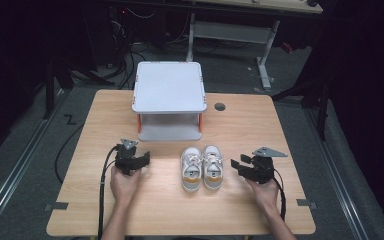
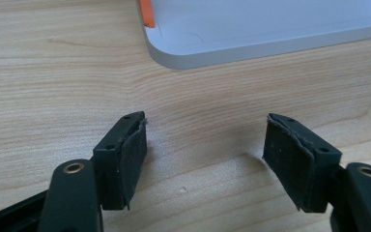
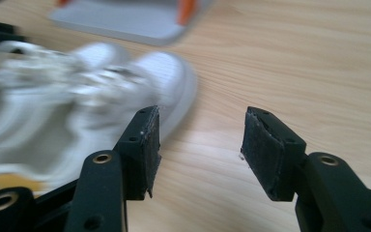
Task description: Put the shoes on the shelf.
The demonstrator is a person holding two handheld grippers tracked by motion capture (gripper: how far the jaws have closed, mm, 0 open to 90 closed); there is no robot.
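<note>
A wooden table (image 1: 180, 215) seen from above, with a person's 2 forearms coming in at 6 o'clock. At 9 o'clock from the table's middle, the left hand-held gripper (image 1: 141, 161) rests released, its jaws apart over bare wood with nothing between them. At 12 o'clock stands a small grey shelf (image 1: 169, 86) on orange legs. Just right of centre, a pair of white shoes (image 1: 202, 167) sits side by side, toes toward the shelf. At 3 o'clock, the right hand-held gripper (image 1: 236, 166) is also released, jaws wide and empty, just beside the right shoe (image 3: 77, 101), which looks blurred in the right gripper view.

Risk, as a judgement: approaching from the side, the near jaw could nudge the shoe into its twin and skew the pair, or close on the toe alone and let it tip.
</note>
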